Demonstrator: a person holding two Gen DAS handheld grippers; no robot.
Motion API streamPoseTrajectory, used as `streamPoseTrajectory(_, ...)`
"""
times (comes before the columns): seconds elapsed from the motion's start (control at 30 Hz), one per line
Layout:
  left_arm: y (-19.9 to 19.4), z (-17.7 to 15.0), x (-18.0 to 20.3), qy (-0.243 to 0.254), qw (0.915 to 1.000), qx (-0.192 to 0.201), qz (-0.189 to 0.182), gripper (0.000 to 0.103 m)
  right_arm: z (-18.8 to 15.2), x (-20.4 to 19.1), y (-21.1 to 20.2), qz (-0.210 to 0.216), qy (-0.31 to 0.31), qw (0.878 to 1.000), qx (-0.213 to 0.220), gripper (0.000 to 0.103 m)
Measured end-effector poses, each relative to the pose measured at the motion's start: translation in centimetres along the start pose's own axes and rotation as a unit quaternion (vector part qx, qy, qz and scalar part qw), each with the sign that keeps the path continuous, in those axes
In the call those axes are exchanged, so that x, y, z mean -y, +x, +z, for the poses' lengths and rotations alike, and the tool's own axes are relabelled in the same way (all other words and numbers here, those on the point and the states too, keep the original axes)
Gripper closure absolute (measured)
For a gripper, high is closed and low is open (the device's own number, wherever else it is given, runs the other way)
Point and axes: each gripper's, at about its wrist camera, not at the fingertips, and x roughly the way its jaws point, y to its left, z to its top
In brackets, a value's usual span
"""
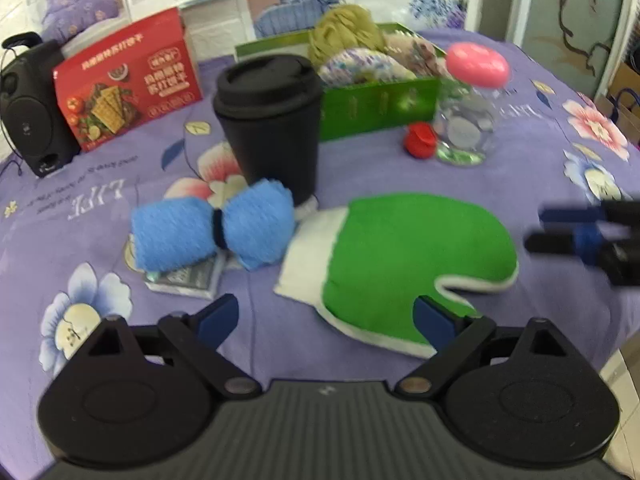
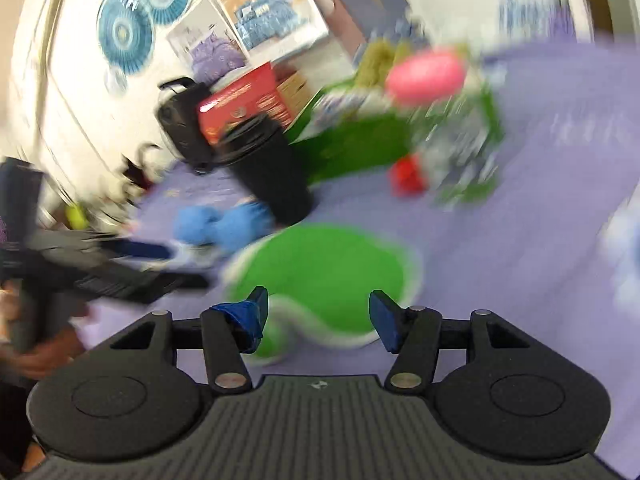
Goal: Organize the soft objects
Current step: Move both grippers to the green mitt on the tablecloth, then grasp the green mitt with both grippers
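Below, at the bottom of the left wrist view, the left gripper [image 1: 326,316] hangs tilted down over the purple flowered cloth [image 1: 520,128] of the desk, its blue-padded jaws spread wide with nothing between them. One pad sits in front of the near edge of the flat green mitt with white trim [image 1: 400,256], which lies mid-frame on the cloth. Just left of the mitt lies the fluffy blue towel roll cinched by a black band [image 1: 212,232], resting partly on a small flat packet [image 1: 188,280]. Behind both stands a black lidded cup [image 1: 272,120]. The right gripper [image 1: 552,228] enters at the right edge, blurred, beside the mitt and apart from it.

This sharper view alone makes out the green open box [image 1: 380,108] in the upper middle, filled with soft things, including an olive mesh puff [image 1: 344,32]. It also shows the red cracker carton [image 1: 128,80], the black speaker [image 1: 28,108], the clear jar with a pink lid [image 1: 472,92] and a small red object [image 1: 420,140].

The right wrist view is rolled and heavily smeared. There the right gripper [image 2: 318,316] has its jaws partly apart, pinching nothing, above the mitt's [image 2: 320,264] thumb end. Only this view shows the person's hand [image 2: 36,344] at lower left, carrying the left gripper [image 2: 172,264].
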Motion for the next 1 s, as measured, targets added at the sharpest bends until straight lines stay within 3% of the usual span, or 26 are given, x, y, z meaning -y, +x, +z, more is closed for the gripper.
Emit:
streamPoseTrajectory(0.07, 0.2, -0.7, 0.5, 0.01, 0.9998, -0.011, -0.009, 0.009, 0.7, 0.6, 0.9, 0.002, -0.08, 0.997, -0.02, 0.061)
streamPoseTrajectory(0.17, 0.7, -1.4, 0.7, 0.025, 0.9982, -0.027, -0.047, 0.009, 1.9, 1.9, 2.7, 0.042, -0.162, 0.982, -0.081, 0.063)
streamPoseTrajectory(0.33, 2.0, -1.7, -0.2, 0.033, 0.9946, -0.052, -0.083, 0.009, 3.7, 5.0, 5.9, 0.085, -0.128, 0.977, -0.145, 0.062)
streamPoseTrajectory(0.57, 3.7, -0.7, -1.8, 0.027, 0.9904, -0.057, -0.123, 0.009, 4.6, 5.7, 8.3, 0.167, -0.055, 0.97, -0.166, 0.059)
streamPoseTrajectory(0.83, 5.1, 1.0, -2.6, -0.019, 0.9877, -0.053, -0.146, 0.009, 4.8, 4.0, 8.3, 0.182, -0.097, 0.961, -0.181, 0.058)
streamPoseTrajectory(1.0, 5.5, 1.1, -1.9, 0.011, 0.9903, -0.06, -0.125, 0.009, 4.9, 2.8, 9.5, 0.189, -0.111, 0.958, -0.187, 0.056)
